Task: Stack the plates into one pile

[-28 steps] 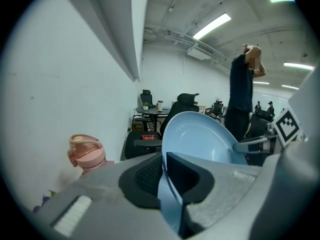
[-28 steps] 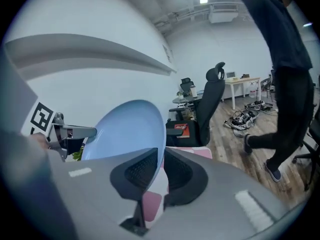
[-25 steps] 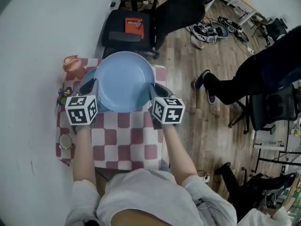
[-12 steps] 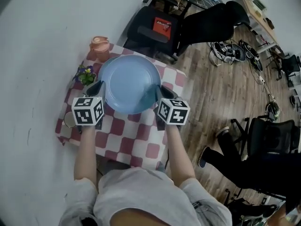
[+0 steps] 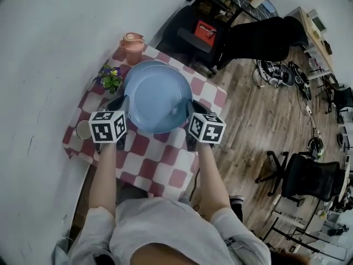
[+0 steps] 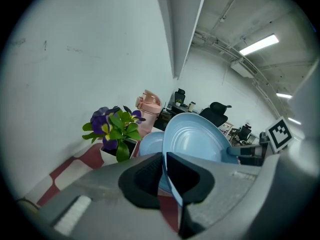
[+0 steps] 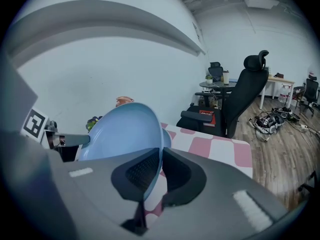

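Note:
A large light-blue plate (image 5: pixel 156 95) hangs tilted over the checkered table (image 5: pixel 160 162), gripped at opposite rims. My left gripper (image 5: pixel 120 106) is shut on its left rim, which runs between the pads (image 6: pixel 145 176). My right gripper (image 5: pixel 193 109) holds the right rim with its jaws closing, the edge pinched between its pads (image 7: pixel 142 171). A second blue plate (image 6: pixel 149 143) lies on the table under the held one. Its edge also shows behind the held plate (image 7: pixel 125 129) as the second plate (image 7: pixel 167 138) in the right gripper view; the head view hides it.
A potted plant with purple flowers (image 5: pixel 110 77) and a pink bottle (image 5: pixel 133 43) stand at the table's far left by the white wall. A white cup (image 5: pixel 84 130) sits at the left edge. Black office chairs (image 5: pixel 204 32) stand beyond the table, on the wooden floor.
The head view has swung, so the table sits more slanted and the potted plant shows beside the plate. Both grippers keep the plate. The walking person on the right has left the view.

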